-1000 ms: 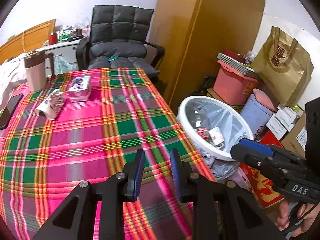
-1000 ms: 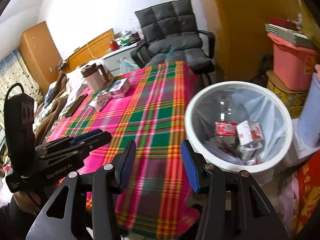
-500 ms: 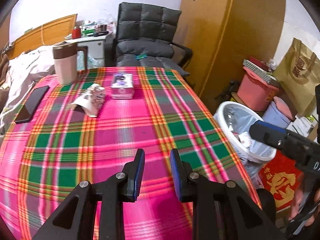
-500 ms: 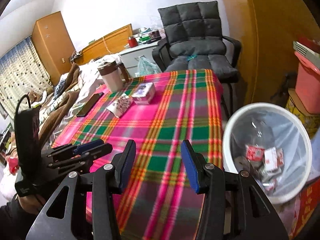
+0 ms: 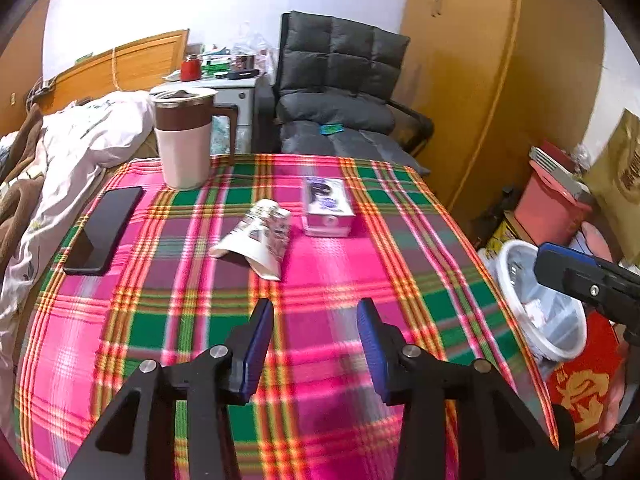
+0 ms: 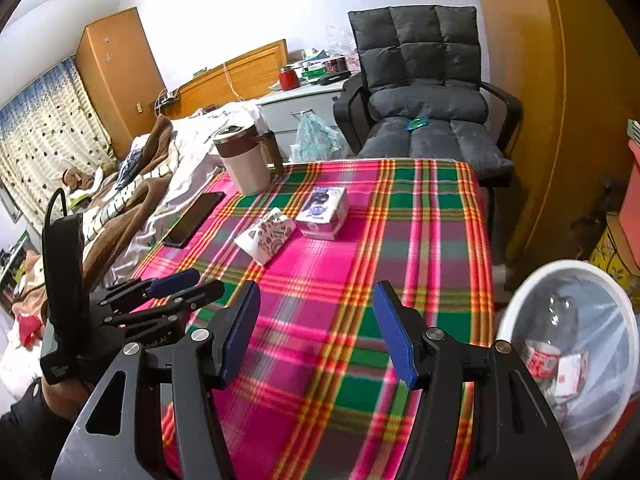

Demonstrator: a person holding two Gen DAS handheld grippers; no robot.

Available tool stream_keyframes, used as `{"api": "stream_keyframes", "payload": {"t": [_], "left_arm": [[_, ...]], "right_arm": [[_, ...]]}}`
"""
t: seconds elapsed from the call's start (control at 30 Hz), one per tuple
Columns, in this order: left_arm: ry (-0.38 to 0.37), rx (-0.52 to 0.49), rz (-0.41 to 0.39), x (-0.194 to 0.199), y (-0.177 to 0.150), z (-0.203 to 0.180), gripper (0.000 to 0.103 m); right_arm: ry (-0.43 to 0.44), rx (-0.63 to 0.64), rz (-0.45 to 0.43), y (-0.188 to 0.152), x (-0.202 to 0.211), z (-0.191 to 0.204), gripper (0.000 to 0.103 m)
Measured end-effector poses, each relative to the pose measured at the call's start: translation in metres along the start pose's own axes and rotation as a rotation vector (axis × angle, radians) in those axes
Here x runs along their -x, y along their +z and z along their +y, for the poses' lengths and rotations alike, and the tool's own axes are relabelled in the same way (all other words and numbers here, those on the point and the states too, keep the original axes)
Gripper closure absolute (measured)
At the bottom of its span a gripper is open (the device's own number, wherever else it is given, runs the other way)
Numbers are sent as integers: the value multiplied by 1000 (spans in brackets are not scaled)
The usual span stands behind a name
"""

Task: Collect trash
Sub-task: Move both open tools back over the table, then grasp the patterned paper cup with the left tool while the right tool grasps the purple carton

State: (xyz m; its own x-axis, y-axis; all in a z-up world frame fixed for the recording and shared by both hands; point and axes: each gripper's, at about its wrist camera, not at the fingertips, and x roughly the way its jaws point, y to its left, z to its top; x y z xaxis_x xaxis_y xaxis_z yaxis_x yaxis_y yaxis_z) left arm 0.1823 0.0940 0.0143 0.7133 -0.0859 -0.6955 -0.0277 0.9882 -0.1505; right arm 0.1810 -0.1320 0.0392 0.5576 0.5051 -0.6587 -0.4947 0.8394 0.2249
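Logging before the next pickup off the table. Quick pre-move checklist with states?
1. Left tongs empty, jaws apart, just been opening: ok.
2. Right tongs empty, jaws apart, just been opening: ok.
3. Crumpled wrapper lies free on the tablecloth, apart from the small box: ok.
4. Path from both tongs to the wrapper is bare cloth: ok.
5. Phone and jug sit left of and beyond the wrapper, clear of a straight approach: ok.
6. Bin beside the table is open, lined, with room above the cartons inside: ok.
7. Whether the small box is trash: cannot tell.
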Motion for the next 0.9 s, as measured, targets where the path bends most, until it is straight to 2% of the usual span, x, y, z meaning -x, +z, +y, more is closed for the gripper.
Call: {"api": "stream_keyframes", "payload": {"t": [0.27, 0.4, 0.63, 0.9], "left_arm": [[36, 4, 8, -37, 27, 29, 60], [34, 19, 16, -60, 39, 42, 56], [34, -5, 35, -94, 48, 53, 50], [15, -4, 81, -125, 48, 58, 46]], "right_arm": [[7, -6, 39, 26, -31, 0, 42], [14, -5, 59, 41, -53, -1, 42], [35, -37, 114, 55, -93, -10, 42], [35, -54, 127, 58, -109, -14, 42]]}}
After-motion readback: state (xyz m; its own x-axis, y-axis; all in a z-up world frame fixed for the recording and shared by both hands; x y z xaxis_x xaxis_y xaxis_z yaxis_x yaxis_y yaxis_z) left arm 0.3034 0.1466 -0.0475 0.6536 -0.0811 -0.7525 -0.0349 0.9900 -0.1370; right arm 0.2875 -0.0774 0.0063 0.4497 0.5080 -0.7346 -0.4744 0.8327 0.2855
